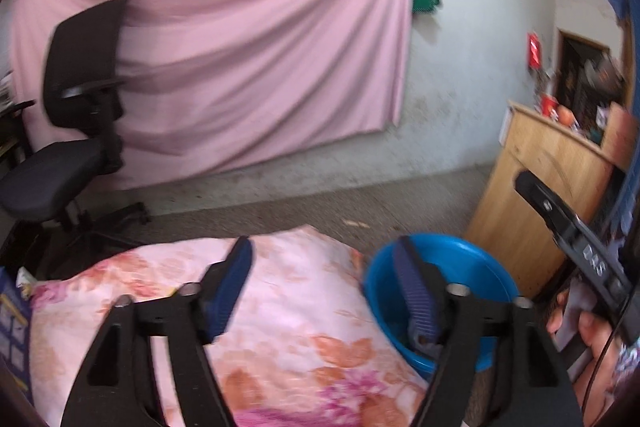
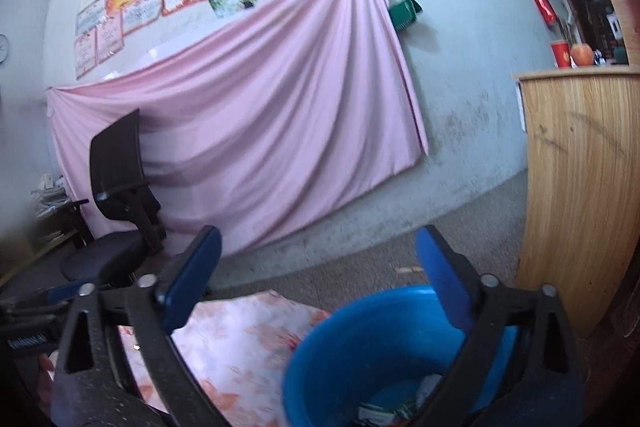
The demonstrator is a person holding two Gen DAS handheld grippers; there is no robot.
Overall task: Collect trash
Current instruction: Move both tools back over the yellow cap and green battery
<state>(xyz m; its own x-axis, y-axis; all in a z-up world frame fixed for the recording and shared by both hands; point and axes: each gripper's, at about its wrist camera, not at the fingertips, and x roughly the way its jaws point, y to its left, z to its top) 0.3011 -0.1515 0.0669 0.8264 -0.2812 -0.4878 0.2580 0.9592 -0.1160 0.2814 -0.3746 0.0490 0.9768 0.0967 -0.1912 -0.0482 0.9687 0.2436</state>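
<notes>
Both grippers hung empty above a blue plastic basin [image 2: 360, 347] that served as the trash bin, standing on the floor just beside a surface spread with a pink floral cloth [image 1: 280, 307]. The left gripper [image 1: 324, 287] had its blue-padded fingers [image 1: 228, 283] spread wide, one over the cloth and one over the basin's near rim; the right gripper [image 2: 320, 283] likewise held its fingers [image 2: 192, 275] well apart, clamped on nothing, with the basin's mouth directly below.

Crumpled scraps of trash [image 2: 400, 407], pale paper and what looked like a printed wrapper, lay at the bottom of the basin, partly hidden behind the right gripper's frame. No loose litter could be made out on the floral cloth in either view, and motion blur softened much of the scene.

The work appeared to sit between drops, with some trash already in the basin and both pairs of fingers free. The next move would likely call for turning a gripper toward any remaining piece and closing on it. A black office chair [image 1: 76, 115] and a draped pink sheet [image 2: 260, 127] filled the background, with a wooden cabinet [image 2: 580, 187] near the basin.
</notes>
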